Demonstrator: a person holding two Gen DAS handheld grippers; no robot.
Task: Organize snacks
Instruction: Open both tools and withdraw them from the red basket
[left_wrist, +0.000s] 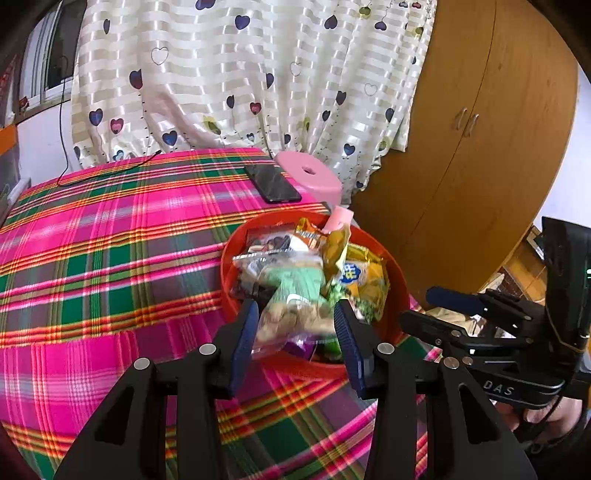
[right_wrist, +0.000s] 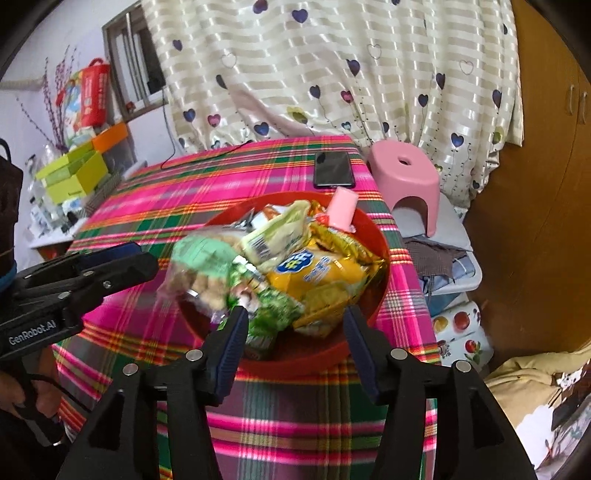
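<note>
Left gripper (left_wrist: 295, 325): jaws apart over the red bowl (left_wrist: 397, 280), clear cookie bag (left_wrist: 291, 317) between them, ungripped.
Right gripper (right_wrist: 293, 328): wide, empty, at the bowl's near rim.
Snacks (right_wrist: 314, 266): heaped inside the bowl.
Progress: apparently almost finished; none visible outside.

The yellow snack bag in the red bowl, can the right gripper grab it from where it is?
Probably yes. The yellow snack bag lies on top of the pile in the red bowl, and the right gripper is open just before it, nothing between.
</note>
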